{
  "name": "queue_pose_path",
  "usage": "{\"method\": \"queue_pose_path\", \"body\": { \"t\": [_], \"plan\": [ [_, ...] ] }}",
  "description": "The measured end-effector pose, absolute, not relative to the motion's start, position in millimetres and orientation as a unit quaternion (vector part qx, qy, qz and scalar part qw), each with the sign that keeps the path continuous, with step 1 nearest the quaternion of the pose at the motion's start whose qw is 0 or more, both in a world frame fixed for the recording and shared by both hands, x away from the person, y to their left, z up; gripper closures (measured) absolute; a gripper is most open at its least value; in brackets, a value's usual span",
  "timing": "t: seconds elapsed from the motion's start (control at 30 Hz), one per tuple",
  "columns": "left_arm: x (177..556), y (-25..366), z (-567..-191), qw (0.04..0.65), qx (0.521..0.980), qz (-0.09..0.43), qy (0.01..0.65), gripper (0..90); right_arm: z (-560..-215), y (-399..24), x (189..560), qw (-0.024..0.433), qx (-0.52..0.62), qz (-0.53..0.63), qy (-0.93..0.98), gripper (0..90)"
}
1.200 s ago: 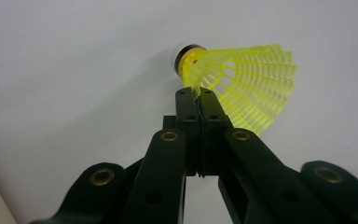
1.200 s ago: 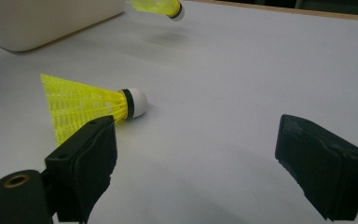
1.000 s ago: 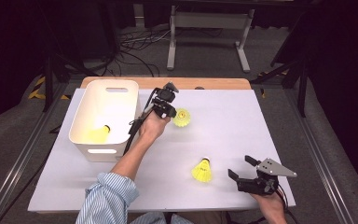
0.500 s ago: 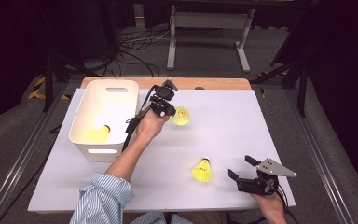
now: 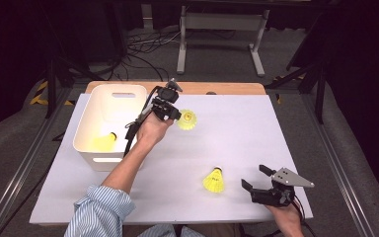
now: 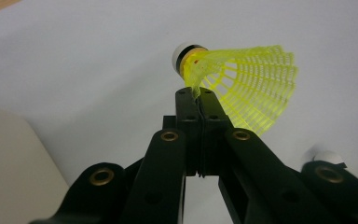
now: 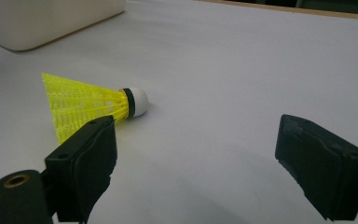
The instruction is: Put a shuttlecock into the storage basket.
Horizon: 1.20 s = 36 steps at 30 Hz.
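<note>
My left gripper (image 5: pixel 176 115) is shut on the edge of a yellow shuttlecock's (image 5: pixel 186 119) mesh skirt and holds it above the white table, just right of the white basket (image 5: pixel 93 159). In the left gripper view the closed jaws pinch the skirt near the white cork of that shuttlecock (image 6: pixel 244 88). A second yellow shuttlecock (image 5: pixel 213 180) lies on the table in front of my right gripper (image 5: pixel 254 176), which stands open near the front right edge. The right gripper view has this shuttlecock (image 7: pixel 88 105) just beyond the left jaw of the open gripper (image 7: pixel 200 140), untouched.
Another yellow shuttlecock (image 5: pixel 103 143) lies inside the basket. The basket's wall (image 7: pixel 51 18) shows far left in the right gripper view. A wooden strip (image 5: pixel 217 88) runs along the table's back edge. A person's left forearm in a striped sleeve (image 5: pixel 98 212) crosses the table's front left.
My left gripper has lifted the held shuttlecock a little and carried it slightly left, toward the basket. The right gripper and the shuttlecock near it have stayed put.
</note>
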<state>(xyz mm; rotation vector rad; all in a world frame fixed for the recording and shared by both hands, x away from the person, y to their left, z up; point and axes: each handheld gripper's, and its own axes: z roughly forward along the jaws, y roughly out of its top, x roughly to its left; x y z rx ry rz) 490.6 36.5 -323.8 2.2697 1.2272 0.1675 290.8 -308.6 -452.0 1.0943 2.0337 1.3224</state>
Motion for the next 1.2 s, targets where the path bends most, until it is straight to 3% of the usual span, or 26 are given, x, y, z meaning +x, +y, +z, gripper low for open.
{"method": "queue_pose_path", "body": {
  "t": [1.2],
  "plan": [
    [482, 56, -306, 0.269, 0.852, 0.066, 0.445, 89.5, -452, -308, 291, 0.237, 0.4, 0.482, 0.743, 13.1]
  ]
}}
